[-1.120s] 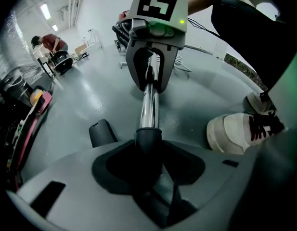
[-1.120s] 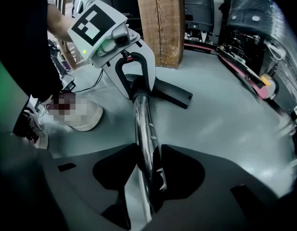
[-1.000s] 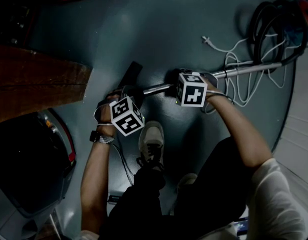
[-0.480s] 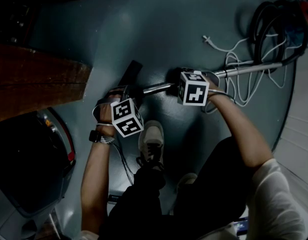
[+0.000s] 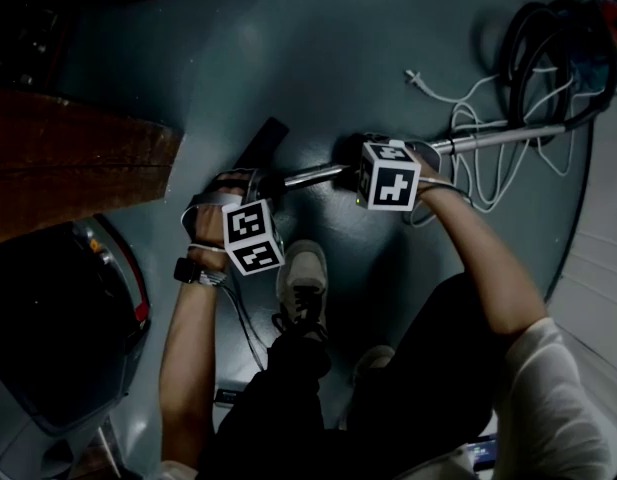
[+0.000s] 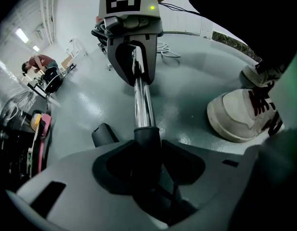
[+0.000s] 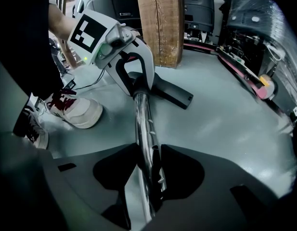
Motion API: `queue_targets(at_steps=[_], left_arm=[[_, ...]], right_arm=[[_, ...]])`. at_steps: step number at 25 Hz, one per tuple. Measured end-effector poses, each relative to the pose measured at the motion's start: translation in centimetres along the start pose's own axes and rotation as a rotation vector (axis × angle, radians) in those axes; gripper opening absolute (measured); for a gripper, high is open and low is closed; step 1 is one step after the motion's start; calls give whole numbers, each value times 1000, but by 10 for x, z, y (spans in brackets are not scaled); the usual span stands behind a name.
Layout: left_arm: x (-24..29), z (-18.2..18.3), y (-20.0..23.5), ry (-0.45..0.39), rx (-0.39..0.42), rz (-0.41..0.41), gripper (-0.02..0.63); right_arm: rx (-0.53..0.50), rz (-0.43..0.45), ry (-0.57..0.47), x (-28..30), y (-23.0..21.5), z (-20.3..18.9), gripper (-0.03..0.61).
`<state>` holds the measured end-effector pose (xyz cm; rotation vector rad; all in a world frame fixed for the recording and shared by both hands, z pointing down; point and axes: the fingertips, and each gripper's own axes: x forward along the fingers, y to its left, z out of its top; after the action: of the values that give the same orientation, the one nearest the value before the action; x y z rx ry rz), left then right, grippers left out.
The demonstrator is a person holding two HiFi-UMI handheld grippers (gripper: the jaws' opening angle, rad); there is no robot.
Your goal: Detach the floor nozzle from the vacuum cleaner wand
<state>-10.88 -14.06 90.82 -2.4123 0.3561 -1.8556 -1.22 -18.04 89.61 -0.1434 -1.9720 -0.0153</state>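
On the grey floor (image 5: 388, 48) lay the chrome metal vacuum wand (image 7: 141, 114), the left hand-held gripper (image 6: 148, 150) pinching its black plastic collar (image 6: 147, 136) beside the flat black floor nozzle (image 5: 263, 146), the right hand-held gripper (image 7: 149, 177) clamping the wand, seemingly braced to pull them apart.

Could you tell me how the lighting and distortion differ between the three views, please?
Head view: underexposed, floor dark teal, corners black. Left gripper view: brighter, fisheye-bent, a glare streak down the wand, the nozzle neck lost in shadow. Right gripper view: evenly lit, strongly barrel-distorted, highlights on the wand.
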Motion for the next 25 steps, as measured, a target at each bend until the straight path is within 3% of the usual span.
queue_targets(at_steps=[10, 13, 16, 25], left_arm=[[-1, -7, 4, 12, -209, -29, 172], [-4, -21, 8, 30, -213, -16, 172], [-11, -33, 9, 28, -213, -17, 172], [-5, -34, 4, 48, -158, 3, 175]], right_arm=[[-3, -19, 7, 0, -5, 0, 170], [-19, -27, 48, 2, -5, -14, 156], [44, -12, 33, 4, -4, -23, 158], [48, -20, 43, 5, -4, -23, 160]])
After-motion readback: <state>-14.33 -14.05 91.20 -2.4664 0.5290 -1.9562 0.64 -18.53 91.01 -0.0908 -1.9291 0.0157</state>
